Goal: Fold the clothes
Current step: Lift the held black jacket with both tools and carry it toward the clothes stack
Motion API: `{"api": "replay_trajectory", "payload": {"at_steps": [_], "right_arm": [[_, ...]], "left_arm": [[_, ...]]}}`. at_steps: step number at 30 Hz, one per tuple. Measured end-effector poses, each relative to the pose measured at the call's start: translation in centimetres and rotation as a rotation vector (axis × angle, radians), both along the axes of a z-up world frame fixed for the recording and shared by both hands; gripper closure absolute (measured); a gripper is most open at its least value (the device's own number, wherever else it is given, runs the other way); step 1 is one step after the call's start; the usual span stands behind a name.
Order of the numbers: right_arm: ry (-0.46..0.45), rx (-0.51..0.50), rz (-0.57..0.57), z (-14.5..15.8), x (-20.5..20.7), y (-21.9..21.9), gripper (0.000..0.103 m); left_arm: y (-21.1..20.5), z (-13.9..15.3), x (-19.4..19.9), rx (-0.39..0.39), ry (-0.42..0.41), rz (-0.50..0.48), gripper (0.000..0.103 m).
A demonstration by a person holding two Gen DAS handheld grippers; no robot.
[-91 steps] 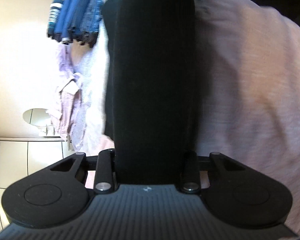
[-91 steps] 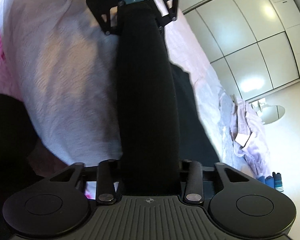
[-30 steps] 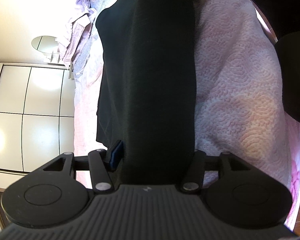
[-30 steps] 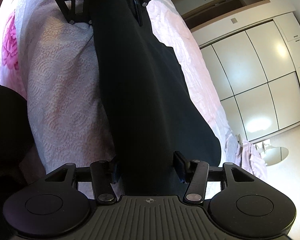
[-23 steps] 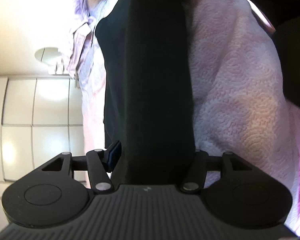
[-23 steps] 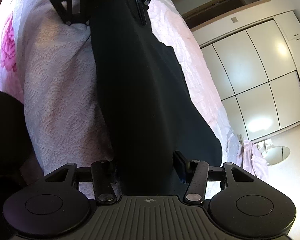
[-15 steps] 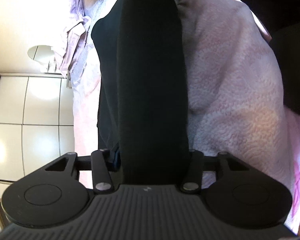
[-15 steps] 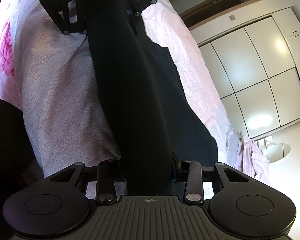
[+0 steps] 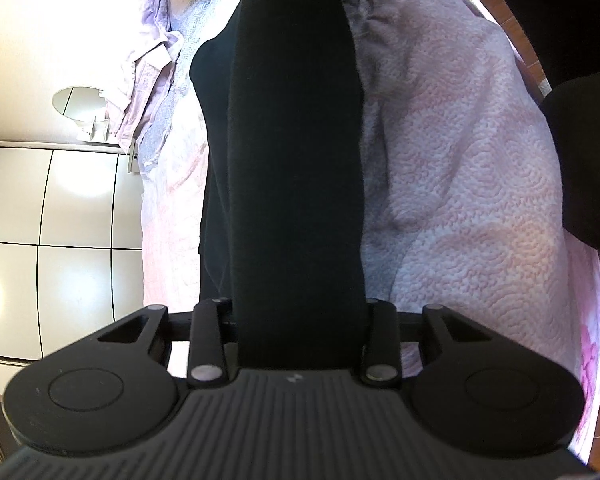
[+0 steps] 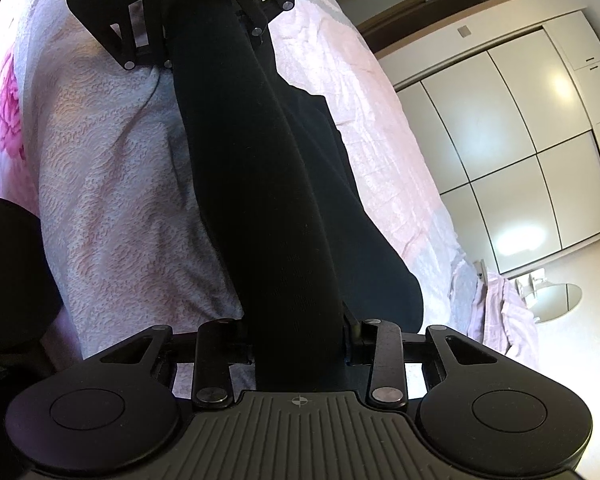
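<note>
Black garment (image 9: pixel 296 160) stretched between both tongs, clamped, its cloth hiding their fingertips.

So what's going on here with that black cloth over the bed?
A person is folding clothes with a handheld gripper in each hand. The left gripper and the right gripper each clamp one end of a black garment, which is stretched between them above a pink bedspread. More of the garment lies on the bed beneath. More clothes are piled further along the bed.
</note>
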State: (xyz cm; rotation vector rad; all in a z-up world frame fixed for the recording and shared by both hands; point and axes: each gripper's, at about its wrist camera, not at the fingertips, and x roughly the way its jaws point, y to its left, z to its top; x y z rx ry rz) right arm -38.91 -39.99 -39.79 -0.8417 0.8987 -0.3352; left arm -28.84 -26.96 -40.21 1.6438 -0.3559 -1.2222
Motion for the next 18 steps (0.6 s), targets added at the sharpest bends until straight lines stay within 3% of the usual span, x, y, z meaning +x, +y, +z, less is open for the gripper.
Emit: {"api": "replay_trajectory", "payload": {"at_steps": [8,18], "right_arm": [[-0.016,0.060,0.036,1.0,-0.3,-1.3,0.068],[-0.019,0.195,0.116,3.4,-0.3,-4.1,0.070]], "left_arm": [[-0.3,1.1,0.1,0.023,0.016,-0.010,0.072],[-2.7,4.8,2.2,0.180,0.101,-0.063,0.073]]}}
